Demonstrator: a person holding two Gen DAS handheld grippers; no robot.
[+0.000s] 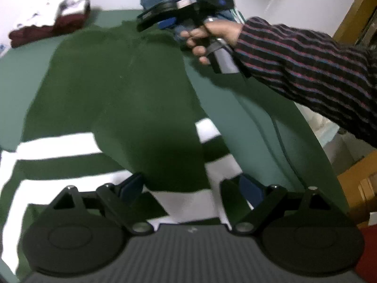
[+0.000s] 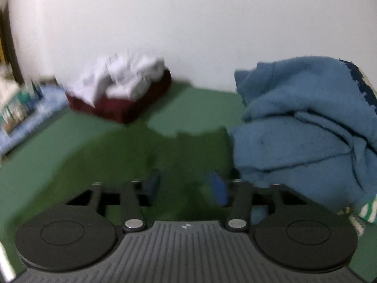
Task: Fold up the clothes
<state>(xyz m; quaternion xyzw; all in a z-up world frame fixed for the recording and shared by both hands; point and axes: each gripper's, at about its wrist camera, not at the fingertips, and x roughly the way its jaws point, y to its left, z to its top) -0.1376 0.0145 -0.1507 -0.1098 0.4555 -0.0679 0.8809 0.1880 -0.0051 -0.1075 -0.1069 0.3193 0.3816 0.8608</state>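
dark green garment (image 1: 122, 89) with white stripes (image 1: 59, 146) lies spread flat on the green-covered bench (image 1: 259, 127), filling most of the left wrist view. its striped end is nearest the left hand-held gripper; its plain end runs toward the far edge of the bench by the wall.

left hand-held gripper (image 1: 190, 188): jaws stand wide apart above the striped part of the garment. fabric shows in the gap between them, and neither pad presses on it.

right hand-held gripper (image 2: 186, 186): jaws partly apart, blue pads either side of dark green cloth at the garment's far end. the picture is blurred there, so whether the pads touch the cloth cannot be told; no pinch is seen. in the left wrist view this tool is carried by a hand (image 1: 209, 37) in a dark striped sleeve (image 1: 306, 70), over the far right part of the garment.

surroundings: a heap of blue clothes (image 2: 304, 136) sits on the bench just beside the right tool, on its right. a folded stack, white cloth on top of maroon (image 2: 122, 92), sits well apart at the far left of the bench, against the white wall (image 2: 188, 23).
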